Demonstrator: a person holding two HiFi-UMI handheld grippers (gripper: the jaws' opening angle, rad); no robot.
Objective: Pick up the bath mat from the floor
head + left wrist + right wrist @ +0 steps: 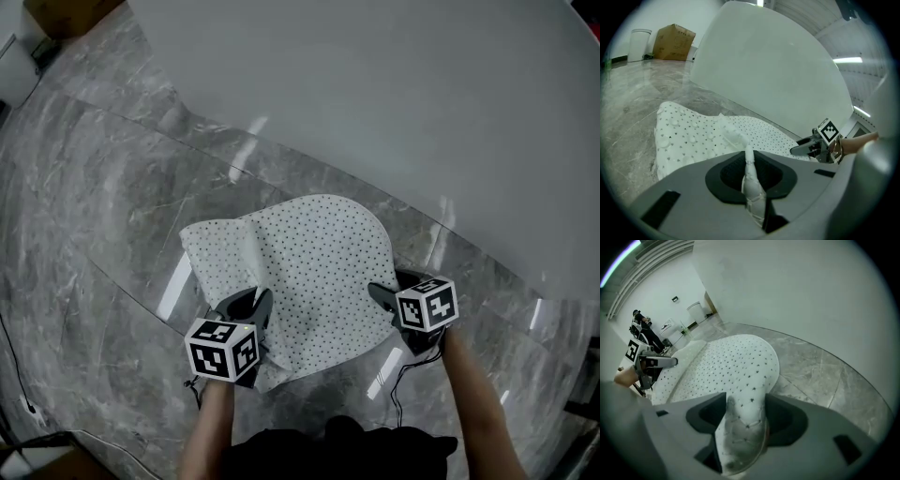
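A white bath mat with small dark perforations lies on the grey marble floor beside the bathtub. My left gripper is at the mat's near-left edge. In the left gripper view it is shut on a thin pinched fold of the mat, whose corner is rumpled upward. My right gripper is at the mat's near-right edge. In the right gripper view its jaws stand wide, with a curled flap of the mat lying between them.
The white bathtub curves along the mat's far side. A cardboard box and a white bin stand far off to the left. A thin black cable runs along the floor at the left.
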